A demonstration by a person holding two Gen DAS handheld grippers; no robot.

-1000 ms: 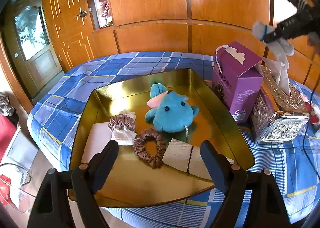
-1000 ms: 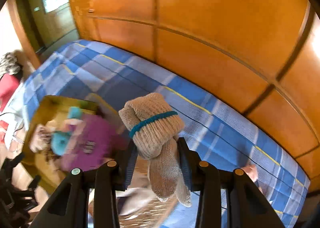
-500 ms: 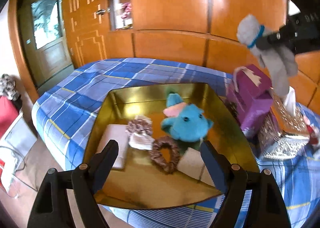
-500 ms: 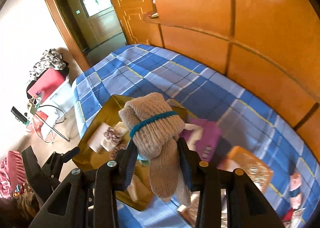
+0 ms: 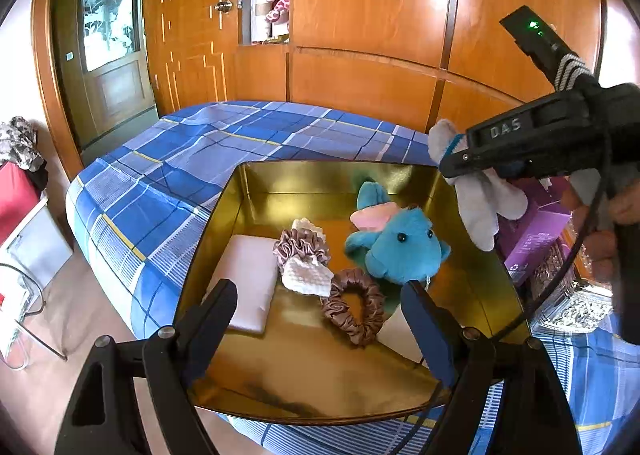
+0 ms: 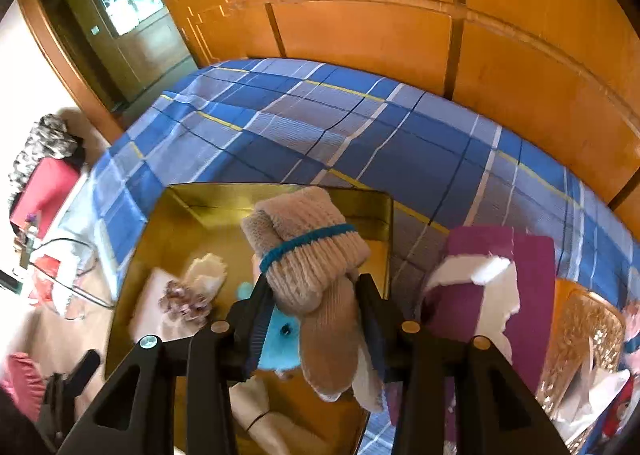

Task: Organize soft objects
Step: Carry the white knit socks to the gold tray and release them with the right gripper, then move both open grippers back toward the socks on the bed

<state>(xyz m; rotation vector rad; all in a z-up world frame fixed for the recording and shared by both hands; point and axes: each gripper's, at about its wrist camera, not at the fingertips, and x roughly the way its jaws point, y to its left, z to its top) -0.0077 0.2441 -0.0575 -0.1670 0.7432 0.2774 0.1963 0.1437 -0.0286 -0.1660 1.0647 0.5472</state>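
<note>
My right gripper (image 6: 316,291) is shut on a beige knitted glove bundle (image 6: 308,255) tied with a blue band. It hangs over the right part of the gold tray (image 6: 192,199). In the left wrist view the glove bundle (image 5: 476,195) hangs over the tray's (image 5: 328,387) right rim. The tray holds a blue plush toy (image 5: 396,243), a brown scrunchie (image 5: 352,307), a mauve scrunchie (image 5: 300,247), a white cloth (image 5: 306,275) and a pale folded pad (image 5: 248,291). My left gripper (image 5: 320,307) is open and empty above the tray's near side.
The tray lies on a bed with a blue plaid cover (image 5: 192,171). A purple tissue box (image 6: 504,267) and a silver ornate box (image 5: 576,303) stand right of the tray. Wooden wardrobe panels (image 5: 360,15) line the back. The floor with a red item (image 5: 16,195) is at left.
My right gripper has carried the glove bundle leftward and down, from beside the purple box to over the tray. My left gripper has shifted its view slightly and stays open.
</note>
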